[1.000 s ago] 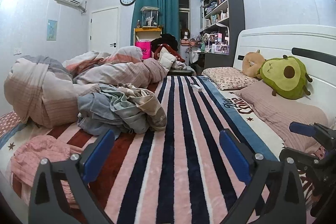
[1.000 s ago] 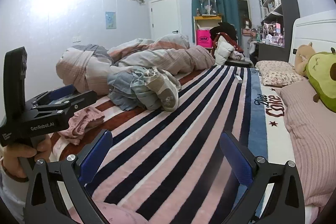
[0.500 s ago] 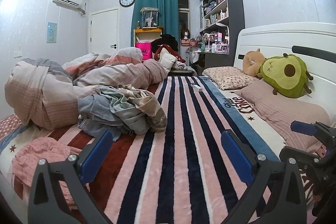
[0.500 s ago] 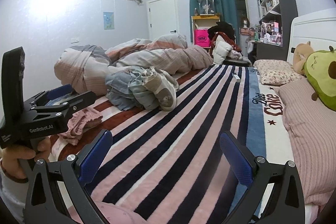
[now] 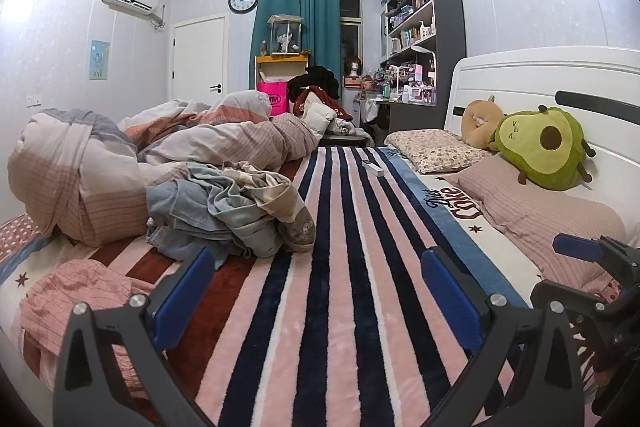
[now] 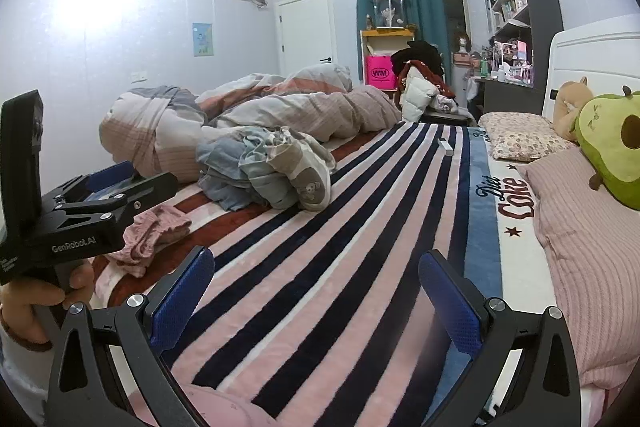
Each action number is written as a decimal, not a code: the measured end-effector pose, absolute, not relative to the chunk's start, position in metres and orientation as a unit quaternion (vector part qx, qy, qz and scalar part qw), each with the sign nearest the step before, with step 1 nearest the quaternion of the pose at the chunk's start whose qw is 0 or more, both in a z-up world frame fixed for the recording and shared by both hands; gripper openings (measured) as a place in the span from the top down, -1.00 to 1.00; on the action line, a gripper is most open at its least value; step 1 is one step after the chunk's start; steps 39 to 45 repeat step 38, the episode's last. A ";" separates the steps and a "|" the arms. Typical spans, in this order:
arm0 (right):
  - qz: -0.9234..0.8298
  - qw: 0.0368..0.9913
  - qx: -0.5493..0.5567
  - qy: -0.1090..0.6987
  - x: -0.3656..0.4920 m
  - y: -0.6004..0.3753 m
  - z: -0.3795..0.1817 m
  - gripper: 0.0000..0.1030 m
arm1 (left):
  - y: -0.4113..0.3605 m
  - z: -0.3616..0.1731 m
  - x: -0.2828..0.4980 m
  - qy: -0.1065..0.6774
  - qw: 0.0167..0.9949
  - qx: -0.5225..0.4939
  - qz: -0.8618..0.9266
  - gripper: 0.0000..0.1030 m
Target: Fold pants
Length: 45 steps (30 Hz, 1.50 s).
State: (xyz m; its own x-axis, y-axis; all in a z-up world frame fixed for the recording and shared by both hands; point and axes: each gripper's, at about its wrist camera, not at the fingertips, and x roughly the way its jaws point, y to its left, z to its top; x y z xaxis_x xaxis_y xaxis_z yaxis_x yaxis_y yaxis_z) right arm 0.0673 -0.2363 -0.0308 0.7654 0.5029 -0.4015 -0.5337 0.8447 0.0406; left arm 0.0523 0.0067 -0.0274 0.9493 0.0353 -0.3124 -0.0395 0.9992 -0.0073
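Hovering over striped blanket: left claw, right claw, both spread, empty; crumpled pants pile beyond.

The bed is covered by a plush blanket striped in pink, white and navy, with a blue band and lettering along the headboard side. Lying directly on it are a rumpled duvet, a heap of crumpled garments just beside the duvet, a pink checked garment near the front left edge, and a small white object, too small to identify. Along the headboard rest a floral pillow, a pink ribbed pillow and an avocado plush.
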 end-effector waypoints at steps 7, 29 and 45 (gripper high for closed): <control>0.277 0.938 -0.037 0.203 0.067 -0.238 -0.031 -0.98 | 0.007 -0.027 0.052 0.157 0.987 -0.007 0.018 -0.98; 0.271 0.940 -0.031 0.208 0.070 -0.237 -0.033 -0.98 | 0.005 -0.027 0.052 0.158 0.987 -0.007 0.019 -0.98; 0.271 0.939 -0.031 0.208 0.070 -0.238 -0.033 -0.98 | 0.001 -0.027 0.051 0.157 0.987 -0.005 0.016 -0.98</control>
